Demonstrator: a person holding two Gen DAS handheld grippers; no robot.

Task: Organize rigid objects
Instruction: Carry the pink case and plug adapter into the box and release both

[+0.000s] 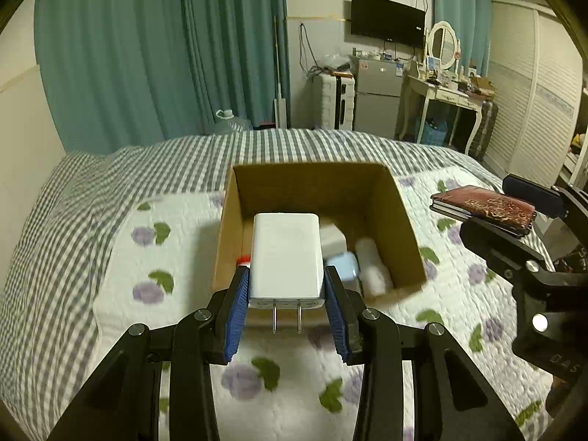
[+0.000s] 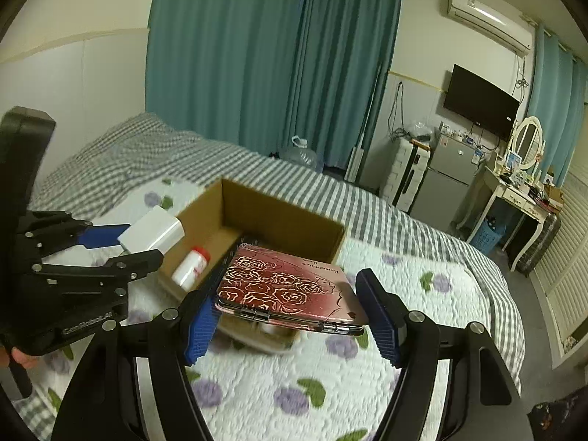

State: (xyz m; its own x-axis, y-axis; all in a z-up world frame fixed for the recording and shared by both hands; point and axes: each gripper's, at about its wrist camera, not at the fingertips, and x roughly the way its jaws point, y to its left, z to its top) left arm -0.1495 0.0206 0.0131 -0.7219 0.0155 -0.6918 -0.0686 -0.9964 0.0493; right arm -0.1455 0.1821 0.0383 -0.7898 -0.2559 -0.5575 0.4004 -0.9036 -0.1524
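My left gripper (image 1: pixel 286 286) is shut on a white charger plug (image 1: pixel 286 257), prongs toward the camera, held above the near edge of an open cardboard box (image 1: pixel 316 180) on the bed. It also shows in the right wrist view (image 2: pixel 152 233). My right gripper (image 2: pixel 290 301) is shut on a red rose-patterned case (image 2: pixel 286 286), held over the box's (image 2: pixel 286 217) near corner; the case also shows in the left wrist view (image 1: pixel 485 209). Inside the box lie a white bottle with a red cap (image 2: pixel 191 266) and other white items (image 1: pixel 371 264).
The box sits on a floral quilt (image 1: pixel 183 257) over a grey checked sheet (image 1: pixel 55 220). Beyond the bed are teal curtains (image 1: pixel 165 55), a water jug (image 1: pixel 231 121), a small fridge (image 1: pixel 378 92), a TV (image 1: pixel 386 18) and a dressing table (image 1: pixel 444 92).
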